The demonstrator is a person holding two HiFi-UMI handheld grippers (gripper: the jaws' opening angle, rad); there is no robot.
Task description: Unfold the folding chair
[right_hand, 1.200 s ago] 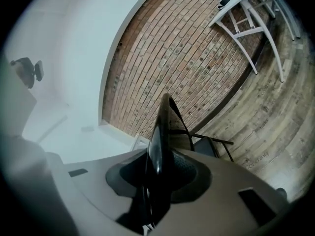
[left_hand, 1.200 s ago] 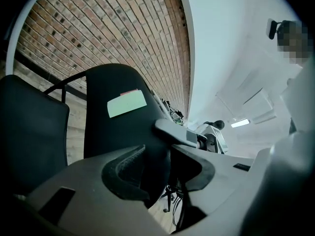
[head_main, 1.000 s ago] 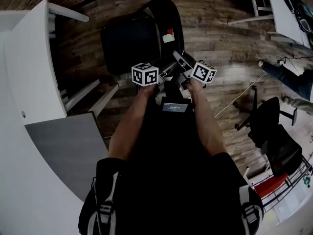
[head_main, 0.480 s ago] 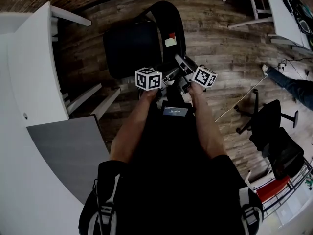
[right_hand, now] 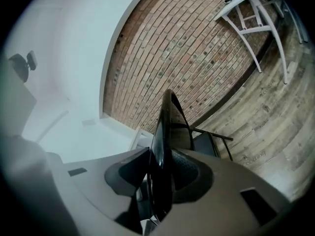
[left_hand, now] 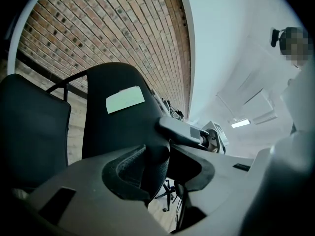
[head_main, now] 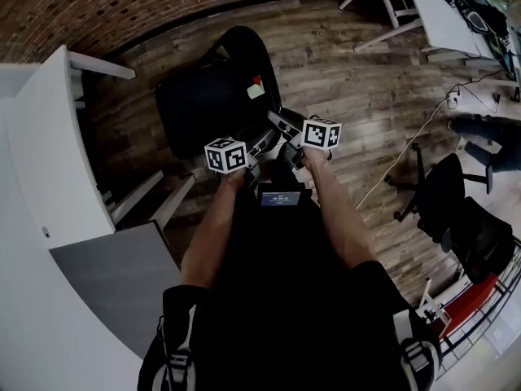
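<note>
- Straight ahead of us, the black folding chair (head_main: 203,104) is standing on the wood-plank floor (head_main: 366,80). In the head view its broad seat pad is showing to the left of the rounded back.
- We are seeing a pale tag (head_main: 256,90) with a red corner on the back, and we cannot read any writing on it.
- We are pinching the back's thick, grainy rim with the left gripper (left_hand: 156,154).
- We have just been opening the right gripper (right_hand: 161,156). Its jaws are standing spread, with the back's thin, glossy edge between the pads.
- We are finding the white table (head_main: 41,177) crowding the chair's left side.
- We are seeing open floor to the right as far as a white cable (head_main: 399,157) and an office chair (head_main: 456,210), and a brick wall (head_main: 122,6) is running beyond.
</note>
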